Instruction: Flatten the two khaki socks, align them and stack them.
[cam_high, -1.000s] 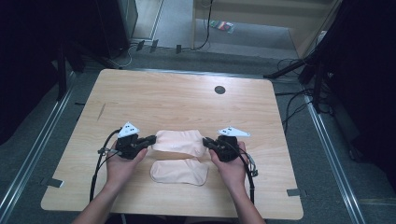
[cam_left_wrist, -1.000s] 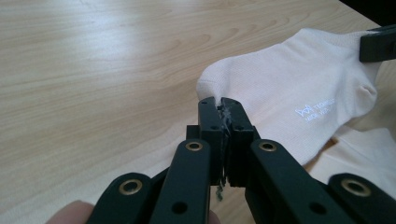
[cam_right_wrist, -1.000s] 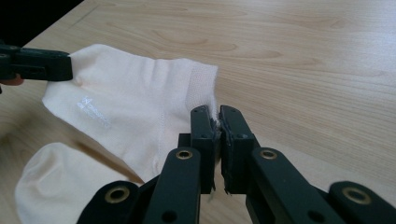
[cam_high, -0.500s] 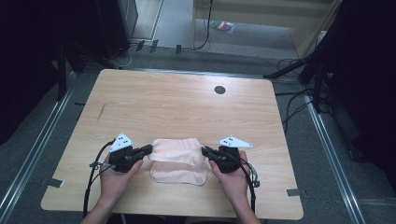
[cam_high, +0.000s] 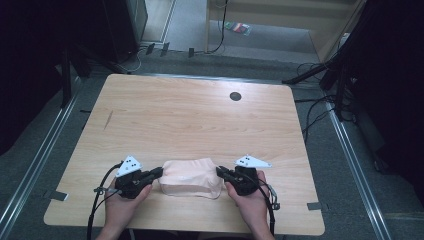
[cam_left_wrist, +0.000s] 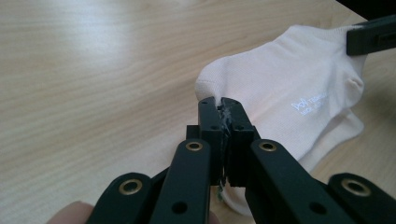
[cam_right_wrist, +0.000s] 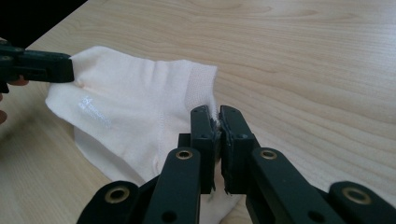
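A pale cream sock (cam_high: 192, 176) lies near the front edge of the wooden table (cam_high: 200, 120), stretched between both grippers. My left gripper (cam_high: 159, 173) is shut on its left end, and the left gripper view shows the jaws pinching the cloth's edge (cam_left_wrist: 219, 105) beside small white lettering (cam_left_wrist: 310, 103). My right gripper (cam_high: 220, 172) is shut on the right end, at the ribbed cuff (cam_right_wrist: 203, 84). Under the held sock (cam_right_wrist: 135, 98) a second pale layer (cam_right_wrist: 93, 144) rests on the table. Each gripper view shows the other gripper's black tip on the far end of the sock (cam_left_wrist: 299, 88).
A round dark hole (cam_high: 235, 96) sits toward the far side of the tabletop, and a short dark mark (cam_high: 109, 119) lies at its left. Cables and dark stands (cam_high: 330, 75) run over the floor around the table. Metal rails (cam_high: 45, 155) flank both sides.
Both hands have drawn back toward the front edge with the sock. The held sock now covers the second pale piece that lay nearer the edge.
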